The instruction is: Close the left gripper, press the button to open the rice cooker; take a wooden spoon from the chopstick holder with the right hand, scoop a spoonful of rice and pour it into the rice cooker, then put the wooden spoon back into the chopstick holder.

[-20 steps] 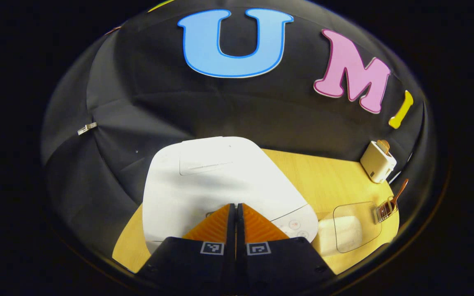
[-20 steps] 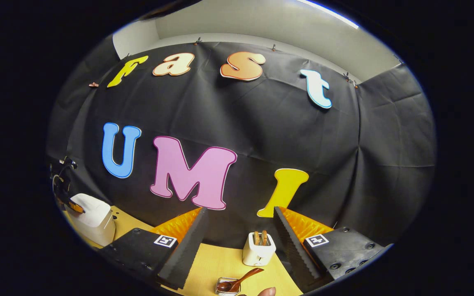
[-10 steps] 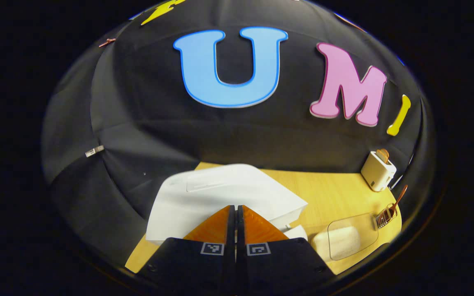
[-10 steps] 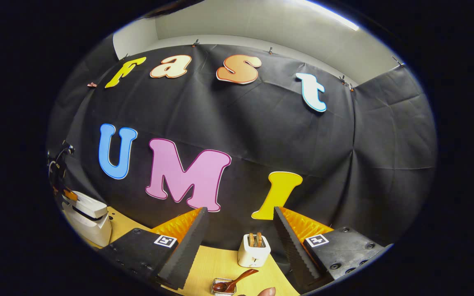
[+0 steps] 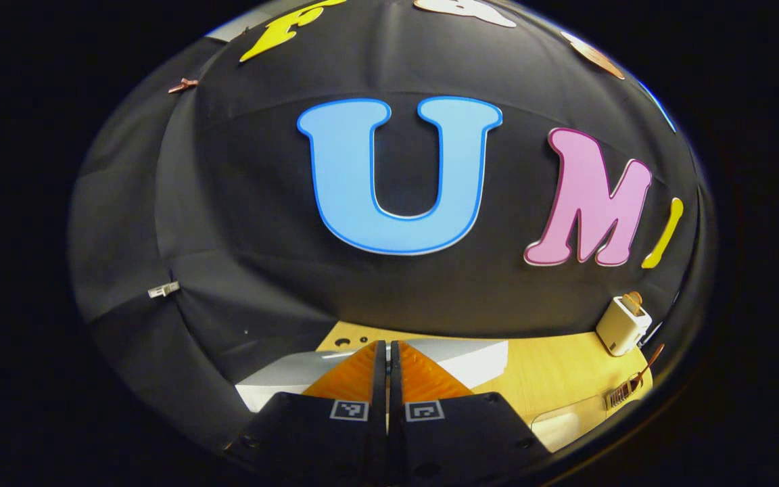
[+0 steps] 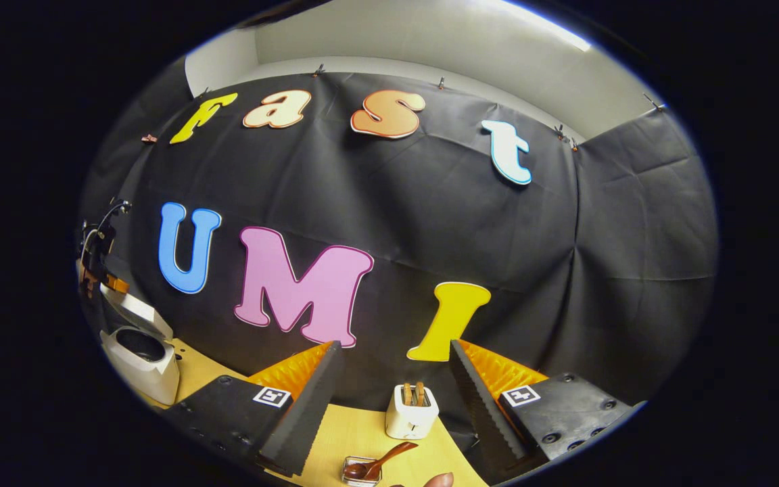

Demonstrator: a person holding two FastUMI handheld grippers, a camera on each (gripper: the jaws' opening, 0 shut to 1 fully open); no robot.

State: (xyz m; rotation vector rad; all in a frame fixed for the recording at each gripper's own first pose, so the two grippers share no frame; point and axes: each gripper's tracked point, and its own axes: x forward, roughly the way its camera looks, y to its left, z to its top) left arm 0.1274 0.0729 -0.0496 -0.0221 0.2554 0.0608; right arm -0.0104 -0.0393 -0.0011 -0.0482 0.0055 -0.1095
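While the wooden bench (image 6: 356,433) spans the lower edge of the right gripper view, the white rice cooker (image 6: 140,358) sits at eight o'clock with its lid raised. A white toaster (image 6: 411,414) stands at six o'clock. Below it, the wooden spoon (image 6: 379,462) rests in the chopstick holder (image 6: 360,473). The right tool (image 6: 396,358) is spread wide; the left tool (image 5: 387,352) is pressed together.
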